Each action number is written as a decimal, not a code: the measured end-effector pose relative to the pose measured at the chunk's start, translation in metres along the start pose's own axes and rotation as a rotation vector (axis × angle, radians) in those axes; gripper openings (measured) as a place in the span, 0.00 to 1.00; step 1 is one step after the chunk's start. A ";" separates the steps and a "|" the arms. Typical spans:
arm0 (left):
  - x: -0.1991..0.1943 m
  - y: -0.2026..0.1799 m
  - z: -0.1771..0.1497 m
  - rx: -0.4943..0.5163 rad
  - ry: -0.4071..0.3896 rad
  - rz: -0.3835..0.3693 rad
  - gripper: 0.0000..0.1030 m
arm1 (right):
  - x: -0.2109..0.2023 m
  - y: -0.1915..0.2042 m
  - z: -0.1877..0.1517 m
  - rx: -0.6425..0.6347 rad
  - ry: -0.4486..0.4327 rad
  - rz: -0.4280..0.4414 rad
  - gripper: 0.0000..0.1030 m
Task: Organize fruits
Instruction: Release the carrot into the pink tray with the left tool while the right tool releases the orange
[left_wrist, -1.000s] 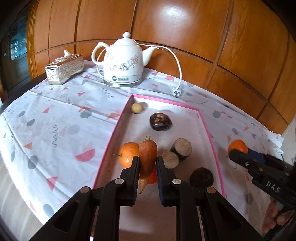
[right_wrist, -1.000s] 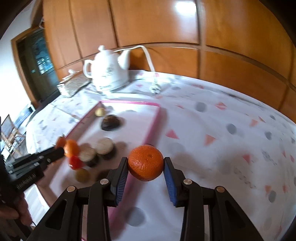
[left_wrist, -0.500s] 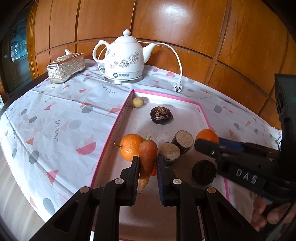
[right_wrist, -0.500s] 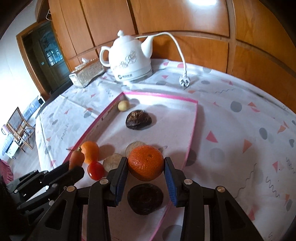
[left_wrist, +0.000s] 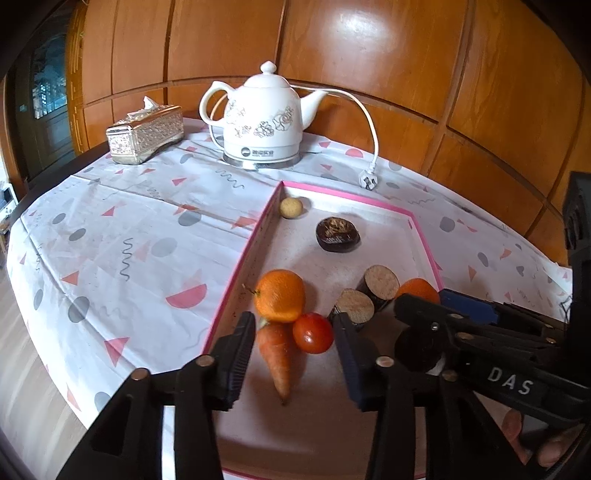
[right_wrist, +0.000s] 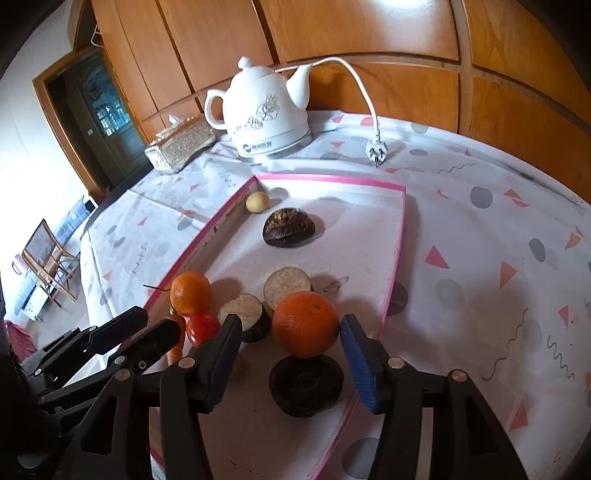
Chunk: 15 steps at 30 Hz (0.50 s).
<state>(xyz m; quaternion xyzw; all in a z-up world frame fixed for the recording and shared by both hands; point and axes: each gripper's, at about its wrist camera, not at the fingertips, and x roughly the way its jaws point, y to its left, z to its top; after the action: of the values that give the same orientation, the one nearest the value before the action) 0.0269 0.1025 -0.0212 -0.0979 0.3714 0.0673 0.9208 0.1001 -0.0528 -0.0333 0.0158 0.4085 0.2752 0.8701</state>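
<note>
Both grippers are opening: left gripper (left_wrist: 293, 341) spread around the carrot (left_wrist: 277, 356), right gripper (right_wrist: 290, 341) around the orange (right_wrist: 306, 324), both inside the pink-rimmed tray (right_wrist: 397, 236); nothing visible remains outside.

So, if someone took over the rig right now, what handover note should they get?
Left gripper: jaws opening, carrot lying loose between them on the pink-edged tray.
Right gripper: jaws opening, orange between them, pads off it.
Done: both pieces are in the tray beside the other orange and tomato.
Left: back both grippers out. No other fruit shows outside the tray.
</note>
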 end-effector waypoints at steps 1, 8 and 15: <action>-0.001 0.001 0.001 -0.006 -0.006 0.005 0.51 | -0.002 0.000 0.000 0.007 -0.007 0.004 0.55; -0.012 0.004 0.003 -0.008 -0.040 0.040 0.71 | -0.019 -0.002 0.001 0.042 -0.070 0.003 0.55; -0.024 0.003 0.001 -0.002 -0.068 0.064 0.85 | -0.039 -0.002 -0.015 0.047 -0.116 -0.088 0.58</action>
<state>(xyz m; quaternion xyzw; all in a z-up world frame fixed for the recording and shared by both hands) 0.0099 0.1044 -0.0045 -0.0847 0.3427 0.1006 0.9302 0.0700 -0.0766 -0.0166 0.0343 0.3643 0.2257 0.9029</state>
